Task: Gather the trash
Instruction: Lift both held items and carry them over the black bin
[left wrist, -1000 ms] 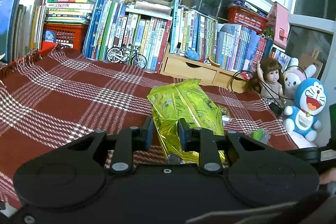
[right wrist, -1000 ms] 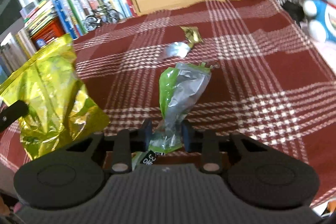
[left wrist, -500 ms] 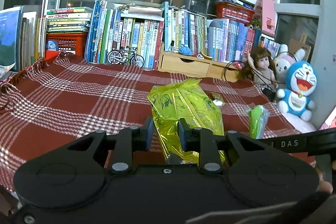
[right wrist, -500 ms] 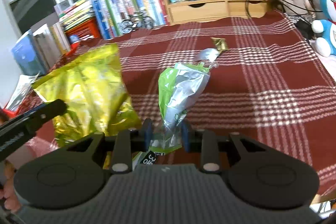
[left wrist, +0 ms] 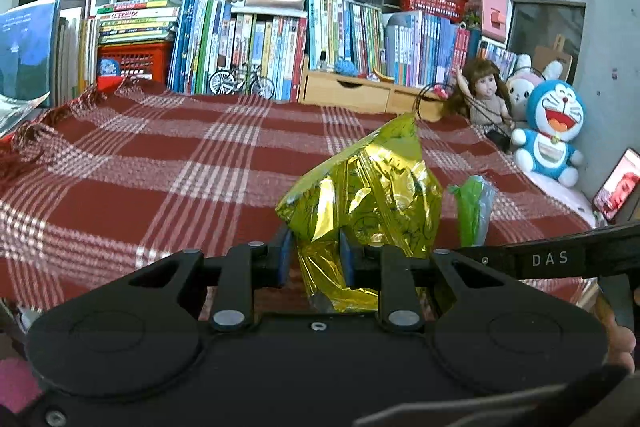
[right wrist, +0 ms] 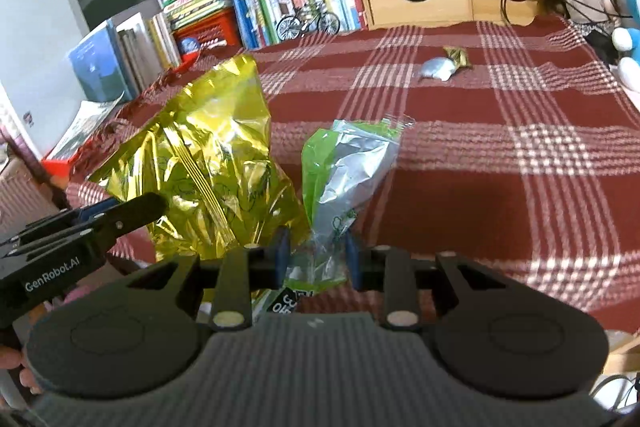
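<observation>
My left gripper (left wrist: 315, 255) is shut on a crinkled yellow foil bag (left wrist: 368, 199), held up over the near edge of the red plaid cloth (left wrist: 160, 167). That yellow bag (right wrist: 200, 171) also fills the left of the right wrist view, with the left gripper's finger (right wrist: 120, 215) beside it. My right gripper (right wrist: 318, 257) is shut on a green and silver wrapper (right wrist: 344, 171), seen as a thin green strip (left wrist: 472, 207) in the left wrist view. Two small wrappers, one silver (right wrist: 438, 69) and one gold (right wrist: 456, 55), lie farther out on the cloth.
Rows of books (left wrist: 280, 39), a red crate (left wrist: 132, 61), a toy bicycle (left wrist: 242, 83) and a wooden drawer unit (left wrist: 360, 93) line the back. A doll (left wrist: 486, 99) and plush toys (left wrist: 552, 131) sit at the right. A phone (left wrist: 616, 187) leans at the far right edge.
Both grippers have pulled back toward the near edge of the cloth with their wrappers held. The yellow bag now tilts up to the right.
</observation>
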`<state>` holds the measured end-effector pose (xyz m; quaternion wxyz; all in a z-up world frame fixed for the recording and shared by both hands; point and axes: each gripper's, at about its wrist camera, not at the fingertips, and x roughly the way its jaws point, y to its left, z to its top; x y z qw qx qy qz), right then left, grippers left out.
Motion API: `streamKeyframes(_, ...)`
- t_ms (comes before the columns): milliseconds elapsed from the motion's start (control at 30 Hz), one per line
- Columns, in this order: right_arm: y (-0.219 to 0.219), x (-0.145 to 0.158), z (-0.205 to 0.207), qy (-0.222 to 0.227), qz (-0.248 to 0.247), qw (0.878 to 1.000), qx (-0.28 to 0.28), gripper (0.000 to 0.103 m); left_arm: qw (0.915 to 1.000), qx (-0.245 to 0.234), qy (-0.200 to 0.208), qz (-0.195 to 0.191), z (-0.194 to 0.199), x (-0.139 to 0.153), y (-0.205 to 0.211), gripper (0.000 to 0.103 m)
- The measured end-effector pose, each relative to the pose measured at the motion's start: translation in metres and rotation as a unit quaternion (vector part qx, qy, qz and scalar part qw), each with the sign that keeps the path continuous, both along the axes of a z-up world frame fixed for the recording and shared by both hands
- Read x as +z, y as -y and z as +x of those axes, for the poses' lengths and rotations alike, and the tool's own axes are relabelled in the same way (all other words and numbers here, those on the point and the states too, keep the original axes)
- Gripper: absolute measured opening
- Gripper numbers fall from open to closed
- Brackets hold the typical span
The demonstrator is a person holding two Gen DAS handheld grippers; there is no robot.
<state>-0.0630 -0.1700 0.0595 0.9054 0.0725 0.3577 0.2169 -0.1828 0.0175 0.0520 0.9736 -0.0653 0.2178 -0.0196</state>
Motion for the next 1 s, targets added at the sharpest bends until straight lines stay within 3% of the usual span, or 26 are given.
streamKeyframes(267, -0.008, -0.028, -0.031, -0.018, -0.020, 0.999, 0.033, 0.034, 0.9994, -0.004, -0.033, -0.004, -0.031, -0.021, -0.004, 0.022)
streamKeyframes(600, -0.010, -0.059, -0.052, -0.046, -0.033, 0.997, 0.044, 0.034, 0.9947, -0.034, -0.094, 0.027, -0.054, -0.055, 0.005, 0.021)
streamKeyframes(867, -0.016, -0.106, -0.054, -0.079, -0.067, 0.994, 0.036, 0.034, 0.9786, -0.030, -0.200, 0.038, -0.025, -0.113, 0.010, 0.021)
streamKeyframes(1000, -0.016, -0.140, -0.045, -0.128, -0.064, 0.989, 0.034, 0.034, 0.9668, -0.022, -0.251, 0.044, -0.009, -0.143, 0.012, 0.021)
